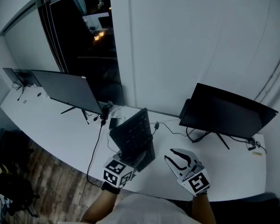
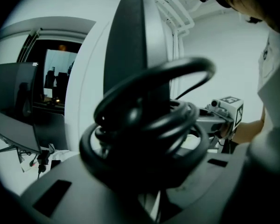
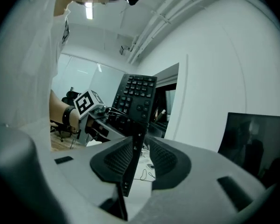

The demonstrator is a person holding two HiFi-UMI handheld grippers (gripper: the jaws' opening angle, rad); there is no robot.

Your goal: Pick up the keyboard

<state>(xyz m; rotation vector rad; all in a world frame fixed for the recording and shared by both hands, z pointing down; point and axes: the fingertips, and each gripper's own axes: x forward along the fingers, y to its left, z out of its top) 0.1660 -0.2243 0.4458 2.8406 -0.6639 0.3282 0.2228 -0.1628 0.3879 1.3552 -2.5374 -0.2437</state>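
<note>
The black keyboard [image 1: 133, 136] is lifted off the white desk [image 1: 51, 125] and tilted up on its edge, keys facing right. My left gripper [image 1: 129, 164] is shut on its near lower corner. In the left gripper view the keyboard [image 2: 130, 41] stands edge-on between the jaws, behind a coiled black cable [image 2: 149, 125]. My right gripper [image 1: 179, 162] hovers to the right with its fingers spread. In the right gripper view the keyboard [image 3: 137, 94] has its near edge between the pads [image 3: 161, 160], with a gap on the right side.
Two dark monitors stand on the desk, one at the left [image 1: 67, 90] and one at the right [image 1: 226, 111]. Loose cables [image 1: 95, 148] trail over the desk edge. A white wall and a dark window lie behind. Wooden floor shows at the lower left.
</note>
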